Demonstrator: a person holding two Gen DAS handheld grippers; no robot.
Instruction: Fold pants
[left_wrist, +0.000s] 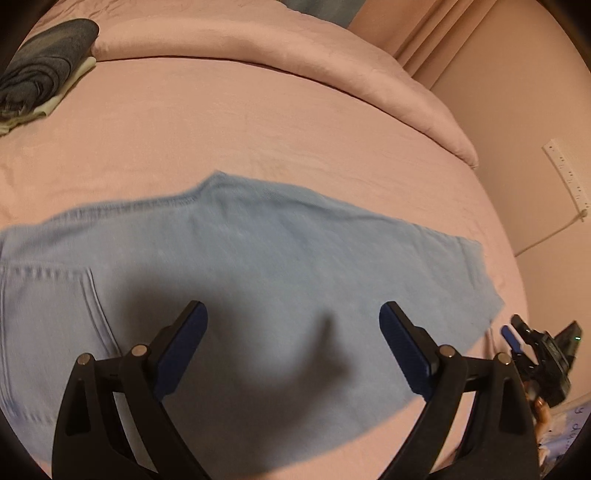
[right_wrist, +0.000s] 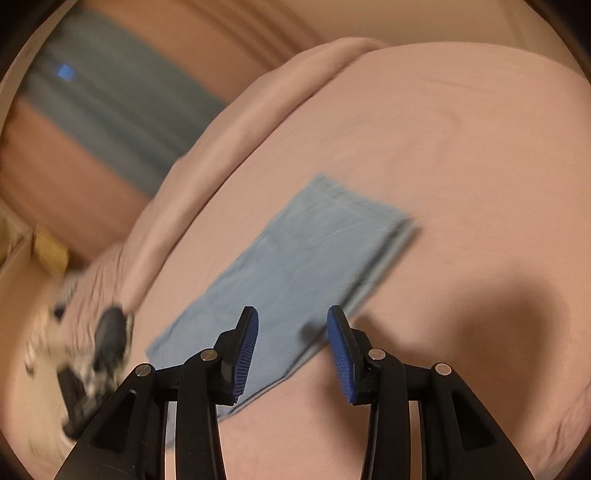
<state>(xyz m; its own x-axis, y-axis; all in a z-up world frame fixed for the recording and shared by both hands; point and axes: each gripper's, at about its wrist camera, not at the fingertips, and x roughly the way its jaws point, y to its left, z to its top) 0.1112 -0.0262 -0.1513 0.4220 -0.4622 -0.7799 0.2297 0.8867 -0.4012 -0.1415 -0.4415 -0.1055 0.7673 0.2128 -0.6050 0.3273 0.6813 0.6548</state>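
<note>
Flat on the pink bed (left_wrist: 258, 122), the light-blue pants (left_wrist: 258, 251) run lengthwise across it, under the left gripper (left_wrist: 293, 350) and right gripper (right_wrist: 291, 347), both gaping and empty.

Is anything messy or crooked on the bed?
Nothing stands out. The light blue pants lie flat on the pink bed, with no bunching visible. A folded dark garment sits neatly in the far corner.
</note>
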